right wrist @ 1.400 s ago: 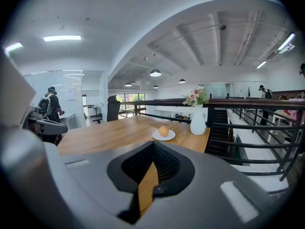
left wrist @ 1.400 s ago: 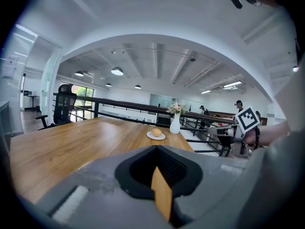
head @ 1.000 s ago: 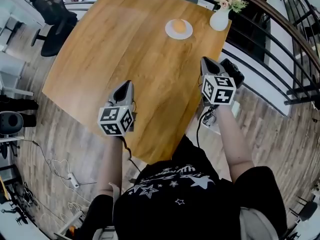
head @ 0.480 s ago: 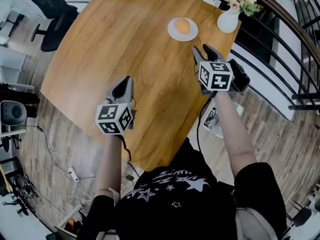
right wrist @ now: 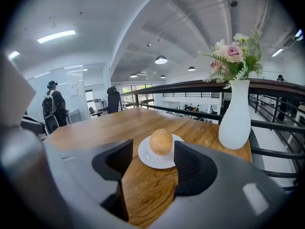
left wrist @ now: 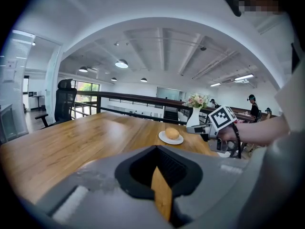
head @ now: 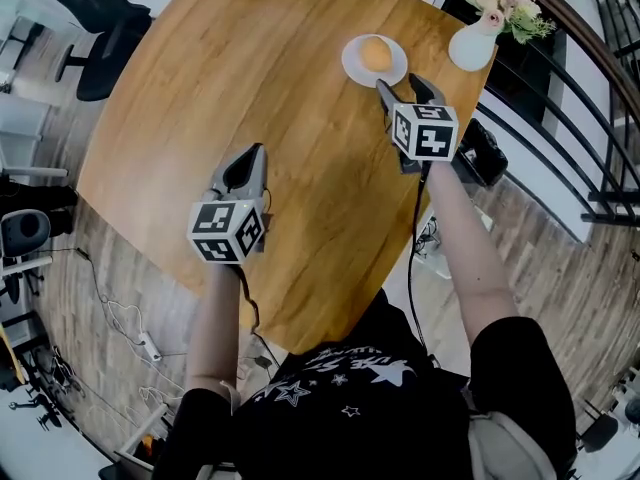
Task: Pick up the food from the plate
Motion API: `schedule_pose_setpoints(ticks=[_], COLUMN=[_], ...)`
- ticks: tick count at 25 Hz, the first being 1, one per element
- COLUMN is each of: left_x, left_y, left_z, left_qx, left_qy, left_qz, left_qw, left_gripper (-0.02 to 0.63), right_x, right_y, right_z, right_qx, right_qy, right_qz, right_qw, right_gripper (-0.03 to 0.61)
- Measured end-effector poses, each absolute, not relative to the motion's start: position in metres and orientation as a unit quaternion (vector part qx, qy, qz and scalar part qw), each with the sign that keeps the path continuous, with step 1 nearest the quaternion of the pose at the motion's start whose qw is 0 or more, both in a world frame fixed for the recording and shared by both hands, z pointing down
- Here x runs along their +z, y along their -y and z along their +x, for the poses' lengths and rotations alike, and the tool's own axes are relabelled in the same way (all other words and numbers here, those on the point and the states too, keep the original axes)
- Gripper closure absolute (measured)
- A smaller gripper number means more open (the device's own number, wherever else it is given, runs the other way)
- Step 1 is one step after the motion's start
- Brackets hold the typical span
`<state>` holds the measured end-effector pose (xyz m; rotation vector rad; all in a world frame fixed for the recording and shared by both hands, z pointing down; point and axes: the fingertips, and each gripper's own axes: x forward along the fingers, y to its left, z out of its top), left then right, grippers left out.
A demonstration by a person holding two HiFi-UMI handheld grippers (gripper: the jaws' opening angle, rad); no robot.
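Observation:
A round tan piece of food [head: 376, 54] sits on a small white plate [head: 352, 69] near the far right corner of the wooden table [head: 250, 78]. My right gripper [head: 400, 86] hovers just short of the plate; its jaws are opening and nothing is between them. In the right gripper view the food [right wrist: 161, 141] and plate [right wrist: 151, 163] lie straight ahead of the spread jaws [right wrist: 153, 152]. My left gripper [head: 245, 163] hangs over the table's near half, shut and empty. The left gripper view shows the food [left wrist: 172, 133] and the right gripper [left wrist: 196, 129] beside the plate.
A white vase of flowers [head: 472, 46] stands close to the right of the plate, by the table's edge. A dark railing [head: 560, 88] runs behind it. An office chair [head: 95, 8] stands off the far left corner. A person [right wrist: 50, 106] stands in the distance.
My right gripper has moved forward across the table to the plate, and its jaws have gone from shut to apart. The left gripper has hardly moved.

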<state>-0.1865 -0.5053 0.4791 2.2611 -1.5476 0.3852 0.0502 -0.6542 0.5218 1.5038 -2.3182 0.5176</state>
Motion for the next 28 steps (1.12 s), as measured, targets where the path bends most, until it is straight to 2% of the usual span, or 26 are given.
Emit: schedule_pose_setpoints(ticks=[10,24,28], left_x=[0.465,0.495,0.498], left_y=[0.547,0.582,0.583], left_z=[-0.172,-0.179,-0.182], left_qx=[0.118,0.128,0.125], left_qy=[0.528,0.535,0.538], left_qz=[0.819,0.811,0.808], left_qw=[0.189,0.2,0.204], left_gripper=[0.615,0.615,0.615], right_x=[0.549,0.587,0.593], right_y=[0.703,0.745,0.748], right_z=[0.042,0.031,0.029], right_qx=[0.188,0.182,0.182], right_qy=[0.798,0.78,0.778], right_qz=[0.54,0.546,0.545], right_qw=[0.19,0.245,0.253], right_gripper=[0.225,0.212,0.229])
